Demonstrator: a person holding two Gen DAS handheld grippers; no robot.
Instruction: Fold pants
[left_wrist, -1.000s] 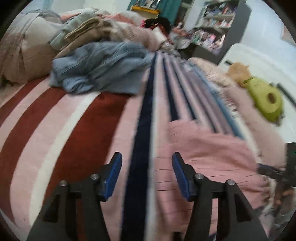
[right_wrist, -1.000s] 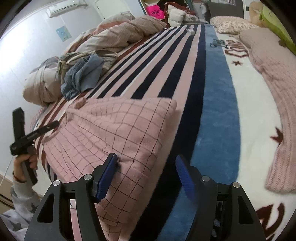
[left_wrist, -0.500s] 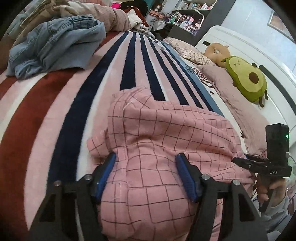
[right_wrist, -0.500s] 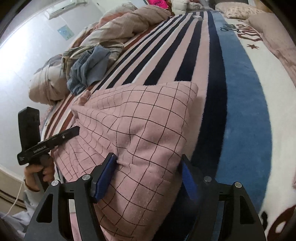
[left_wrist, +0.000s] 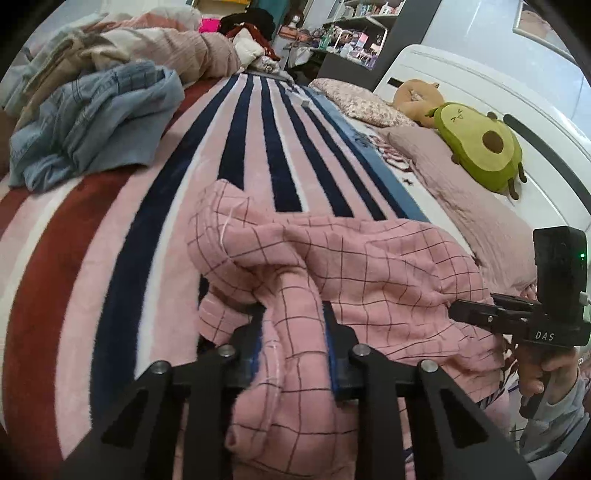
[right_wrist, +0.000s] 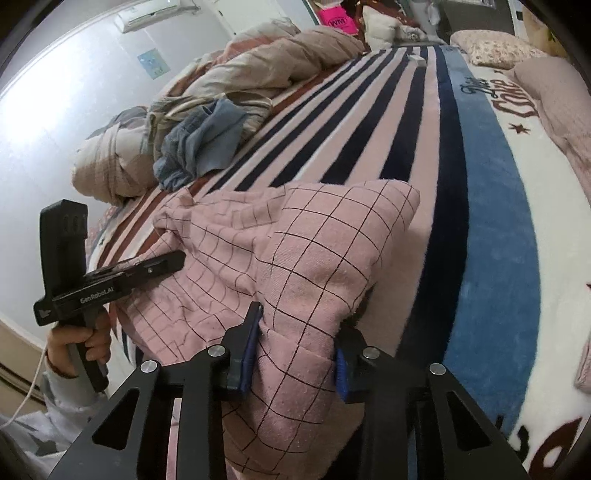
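Note:
The pink checked pants (left_wrist: 354, 266) lie bunched on the striped blanket (left_wrist: 110, 258) near the bed's front edge; they also show in the right wrist view (right_wrist: 303, 251). My left gripper (left_wrist: 293, 343) is shut on a bunched fold at the pants' left end. My right gripper (right_wrist: 295, 350) is shut on the folded cloth at the pants' right end. Each gripper shows in the other's view: the right gripper (left_wrist: 476, 314) at the right edge, the left gripper (right_wrist: 162, 264) at the left.
A pile of blue denim clothes (left_wrist: 96, 122) and rumpled bedding (right_wrist: 258, 62) lie at the far left of the bed. An avocado plush (left_wrist: 480, 144) and pink pillows (left_wrist: 461, 206) lie along the white headboard (left_wrist: 480, 96) on the right.
Both grippers have closed from open onto the pants. The cloth between them has bunched up and lifted.

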